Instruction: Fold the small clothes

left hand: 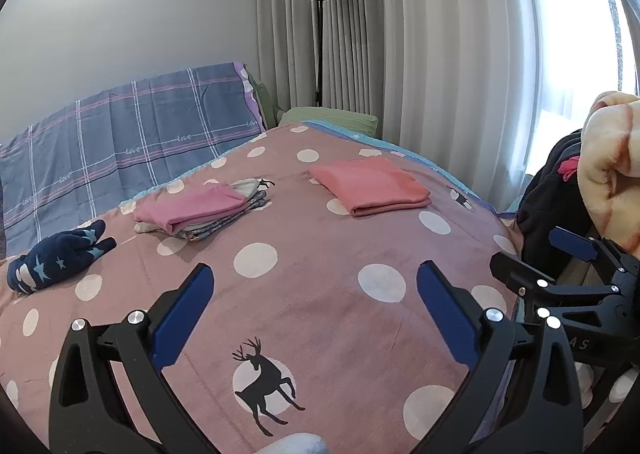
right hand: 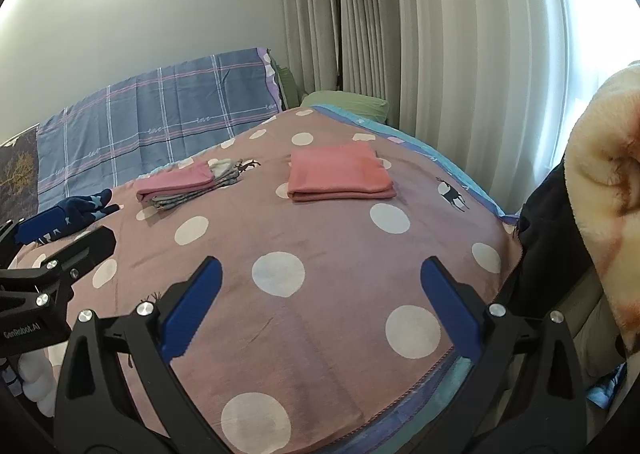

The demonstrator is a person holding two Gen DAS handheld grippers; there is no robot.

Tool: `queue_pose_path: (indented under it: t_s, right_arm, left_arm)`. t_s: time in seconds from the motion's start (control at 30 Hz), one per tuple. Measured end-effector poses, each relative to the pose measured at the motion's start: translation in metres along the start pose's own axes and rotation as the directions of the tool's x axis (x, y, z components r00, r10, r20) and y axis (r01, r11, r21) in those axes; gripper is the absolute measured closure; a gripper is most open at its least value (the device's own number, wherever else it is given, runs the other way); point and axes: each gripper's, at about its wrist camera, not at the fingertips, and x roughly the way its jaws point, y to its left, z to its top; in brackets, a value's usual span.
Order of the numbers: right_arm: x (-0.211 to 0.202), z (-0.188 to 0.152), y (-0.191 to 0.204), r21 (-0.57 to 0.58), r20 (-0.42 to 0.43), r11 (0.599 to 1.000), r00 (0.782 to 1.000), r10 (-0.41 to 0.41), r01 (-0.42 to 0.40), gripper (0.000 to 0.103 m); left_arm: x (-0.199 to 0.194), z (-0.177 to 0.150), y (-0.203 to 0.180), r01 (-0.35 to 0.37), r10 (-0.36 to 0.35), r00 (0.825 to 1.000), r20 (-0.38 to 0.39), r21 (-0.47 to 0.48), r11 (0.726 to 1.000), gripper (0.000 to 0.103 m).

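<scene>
Both hand-held grippers were held wide and empty above the bed: the left hand-held gripper and the right hand-held gripper. A folded pink cloth lay at one o'clock, a folded stack at eleven o'clock, and a navy star-patterned garment at nine o'clock, apparently unfolded. A gap between folds was judged; the navy garment would need to be reached next. "GenRobot.AI" was read on the left tool, and "love" on the plaid sheet.
</scene>
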Motion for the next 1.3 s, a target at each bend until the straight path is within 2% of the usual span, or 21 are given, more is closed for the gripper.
queue_pose_path:
  t_s: [0.37, 0.63, 1.07, 1.3]
  right_arm:
    - [-0.002, -0.003, 0.012, -0.023, -0.001, 1.000, 1.000, 0.011, -0.011, 0.002]
    - [0.001, -0.006, 0.014, -0.019, -0.016, 1.000, 1.000, 0.003, -0.004, 0.002]
    - [0.005, -0.008, 0.012, 0.003, -0.024, 1.000, 1.000, -0.006, 0.006, 0.002]
    - [0.006, -0.007, 0.011, 0.003, -0.025, 1.000, 1.000, -0.006, 0.006, 0.002]
  left_arm:
    - [-0.007, -0.003, 0.007, -0.025, 0.025, 1.000, 0.000, -0.009, 1.000, 0.001]
    - [-0.005, -0.009, 0.014, -0.027, 0.025, 0.999, -0.039, -0.039, 0.999, 0.001]
    - [0.004, -0.023, 0.012, -0.032, 0.029, 0.993, -0.110, -0.029, 0.999, 0.001]
    - [0.005, -0.024, 0.008, -0.026, 0.024, 0.993, -0.112, -0.013, 1.000, 0.001]
